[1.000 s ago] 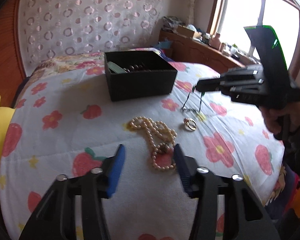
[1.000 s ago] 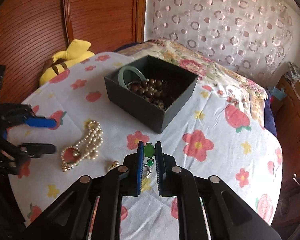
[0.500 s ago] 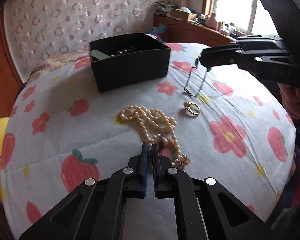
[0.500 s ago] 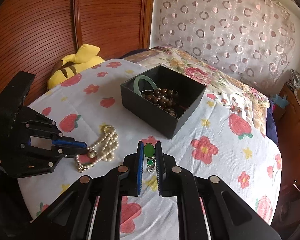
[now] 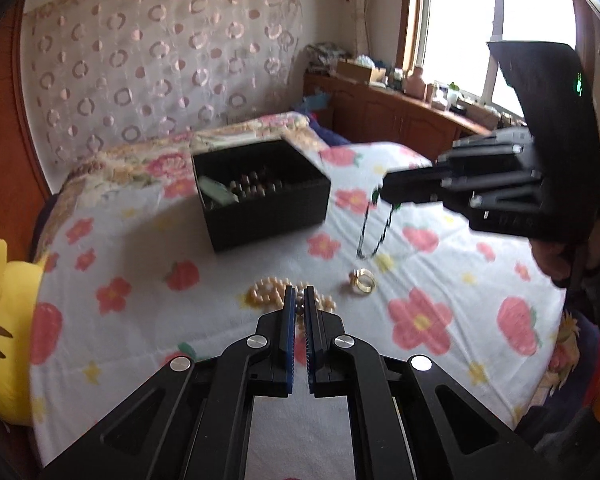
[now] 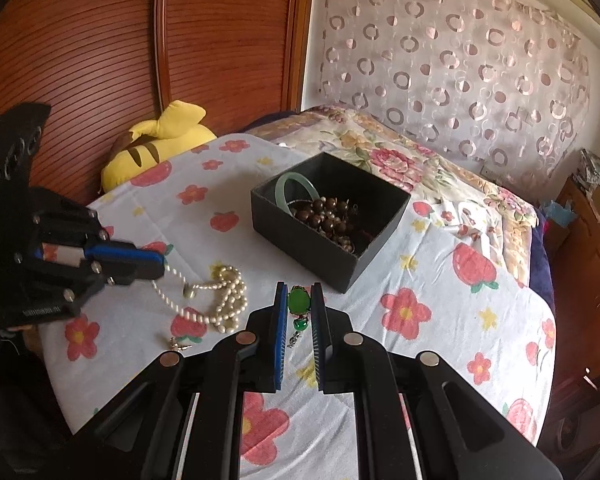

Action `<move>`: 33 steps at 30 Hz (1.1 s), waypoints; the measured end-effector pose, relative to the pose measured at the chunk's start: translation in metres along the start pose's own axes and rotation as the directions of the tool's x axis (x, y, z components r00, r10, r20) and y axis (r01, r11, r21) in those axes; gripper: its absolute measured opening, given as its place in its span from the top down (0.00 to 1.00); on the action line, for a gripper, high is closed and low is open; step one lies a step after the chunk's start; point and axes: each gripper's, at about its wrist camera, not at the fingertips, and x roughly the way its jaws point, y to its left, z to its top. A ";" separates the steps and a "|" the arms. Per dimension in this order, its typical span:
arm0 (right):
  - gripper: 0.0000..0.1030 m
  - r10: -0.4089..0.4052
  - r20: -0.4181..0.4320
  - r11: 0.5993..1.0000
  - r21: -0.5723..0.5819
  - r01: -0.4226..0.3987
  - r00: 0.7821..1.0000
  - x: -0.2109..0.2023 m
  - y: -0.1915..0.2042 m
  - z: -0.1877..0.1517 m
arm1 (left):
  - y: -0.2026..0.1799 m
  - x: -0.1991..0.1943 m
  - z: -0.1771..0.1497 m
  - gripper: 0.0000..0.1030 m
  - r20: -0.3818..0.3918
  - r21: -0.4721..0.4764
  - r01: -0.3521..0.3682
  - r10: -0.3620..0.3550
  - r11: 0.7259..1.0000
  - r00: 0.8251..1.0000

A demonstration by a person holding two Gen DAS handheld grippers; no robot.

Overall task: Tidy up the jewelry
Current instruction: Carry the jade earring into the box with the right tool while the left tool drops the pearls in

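A black open box [image 6: 328, 220] on the flowered bedspread holds a pale green bangle [image 6: 296, 190] and dark brown beads [image 6: 326, 216]; it also shows in the left wrist view [image 5: 260, 196]. My left gripper [image 5: 299, 300] is shut on the pearl necklace [image 6: 220, 300] and lifts one end off the cloth; its pearls [image 5: 268, 294] show beyond the fingertips. My right gripper [image 6: 299, 300] is shut on a green stone pendant necklace [image 6: 299, 300], whose dark chain [image 5: 374, 228] hangs above the cloth. A gold ring [image 5: 362, 282] lies on the spread.
A yellow plush toy [image 6: 160, 148] lies at the bed's left edge by the wooden headboard [image 6: 100, 52]. A small metal piece [image 6: 179, 345] lies near the pearls. A wooden sideboard [image 5: 400, 116] with clutter stands under the window.
My left gripper closed on the pearl necklace and has raised one end, so the strand stretches out. My right gripper has lifted higher with the green pendant necklace.
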 end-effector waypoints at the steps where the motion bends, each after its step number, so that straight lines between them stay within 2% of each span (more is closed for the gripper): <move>1: 0.88 0.000 0.004 1.000 0.001 0.000 1.000 -0.001 0.000 0.001 | 0.000 -0.002 0.003 0.97 0.009 0.000 -0.001 0.001 1.000 1.000; 13: 0.88 -0.016 0.080 1.000 -0.002 0.016 0.997 -0.027 -0.004 0.028 | 0.010 -0.031 0.063 0.97 0.131 0.005 -0.014 0.013 1.000 0.991; 22: 0.88 -0.043 0.133 0.999 0.004 0.043 0.990 -0.042 -0.013 0.056 | 0.013 -0.058 0.122 0.97 0.227 0.007 -0.039 0.036 0.999 0.973; 28: 0.88 -0.061 0.148 0.998 0.012 0.060 0.987 -0.043 -0.023 0.072 | 0.017 -0.064 0.160 0.97 0.261 0.013 -0.083 0.077 0.996 0.962; 33: 0.88 -0.068 0.159 0.997 0.040 0.063 0.985 -0.040 -0.037 0.085 | 0.029 -0.057 0.184 0.97 0.261 -0.009 -0.096 0.095 0.995 0.961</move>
